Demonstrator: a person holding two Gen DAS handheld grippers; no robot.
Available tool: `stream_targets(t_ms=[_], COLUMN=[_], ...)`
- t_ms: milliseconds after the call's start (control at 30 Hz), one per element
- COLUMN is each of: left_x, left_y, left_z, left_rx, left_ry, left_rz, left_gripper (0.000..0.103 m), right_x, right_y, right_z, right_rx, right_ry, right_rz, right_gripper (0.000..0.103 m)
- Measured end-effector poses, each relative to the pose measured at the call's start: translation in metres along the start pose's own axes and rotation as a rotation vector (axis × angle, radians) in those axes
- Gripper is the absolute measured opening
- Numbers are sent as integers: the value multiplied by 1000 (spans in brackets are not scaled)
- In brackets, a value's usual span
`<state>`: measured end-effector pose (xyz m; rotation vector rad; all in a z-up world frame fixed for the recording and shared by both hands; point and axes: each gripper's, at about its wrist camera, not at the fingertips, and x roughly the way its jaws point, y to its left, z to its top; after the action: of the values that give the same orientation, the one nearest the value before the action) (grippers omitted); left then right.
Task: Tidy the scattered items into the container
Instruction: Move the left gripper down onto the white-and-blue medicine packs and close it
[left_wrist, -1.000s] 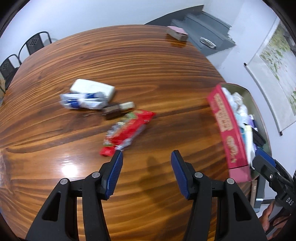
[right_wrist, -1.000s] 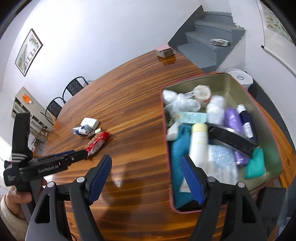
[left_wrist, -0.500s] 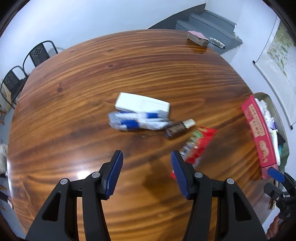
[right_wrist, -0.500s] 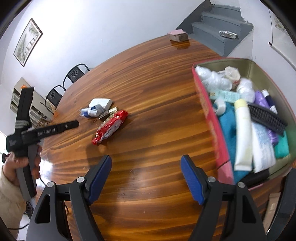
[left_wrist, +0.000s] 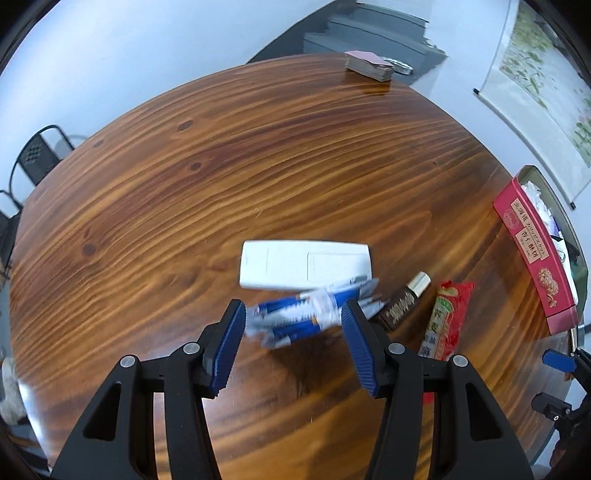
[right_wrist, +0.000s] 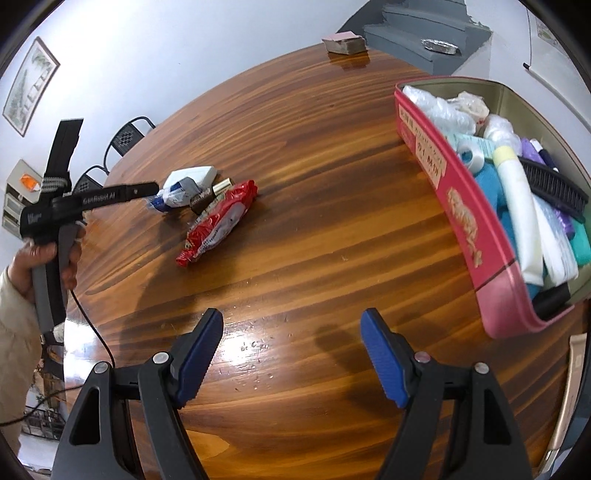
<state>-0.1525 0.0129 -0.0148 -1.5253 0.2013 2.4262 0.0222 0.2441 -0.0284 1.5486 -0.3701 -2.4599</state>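
On the wooden desk (left_wrist: 258, 155), the left gripper (left_wrist: 293, 345) hovers low over a cluster of loose items with its jaws wide open and holding nothing. Between the blue pads lies a blue-and-white plastic packet (left_wrist: 310, 314), blurred in the left wrist view; whether either pad touches it cannot be determined. A white rectangular box (left_wrist: 304, 264) lies just beyond the packet, touching or overlapping its far edge. A small dark bottle with a pale cap (left_wrist: 404, 301) lies to the right of the packet, and a red snack wrapper (left_wrist: 445, 321) lies just right of the bottle. The red tin container (right_wrist: 465, 218) stands near the right edge of the desk, well apart from the cluster, and holds tubes, a black comb, teal cloth and plastic-wrapped items. The right gripper (right_wrist: 291, 358) is positioned above bare desk surface between the cluster and the container, jaws wide open and empty. A stack of cards (right_wrist: 343, 42) rests at the far edge of the desk. The person's left hand (right_wrist: 44, 258) grips the handle of the left gripper.
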Motion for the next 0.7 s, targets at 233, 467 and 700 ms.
stream_targets(t_ms=[233, 467, 700], left_x=[14, 10, 11], left_y=[-4, -6, -8], left_z=[-1, -6, -10], left_rx=[73, 121, 153], left_ry=[26, 17, 19], left_rz=[-45, -51, -45], left_gripper=[58, 58, 58], right_x=[14, 30, 38], right_y=[1, 10, 19], right_z=[7, 27, 32], right_rx=[45, 53, 34], right_ry=[17, 18, 27], right_rz=[-9, -12, -4], right_gripper=[80, 80, 80])
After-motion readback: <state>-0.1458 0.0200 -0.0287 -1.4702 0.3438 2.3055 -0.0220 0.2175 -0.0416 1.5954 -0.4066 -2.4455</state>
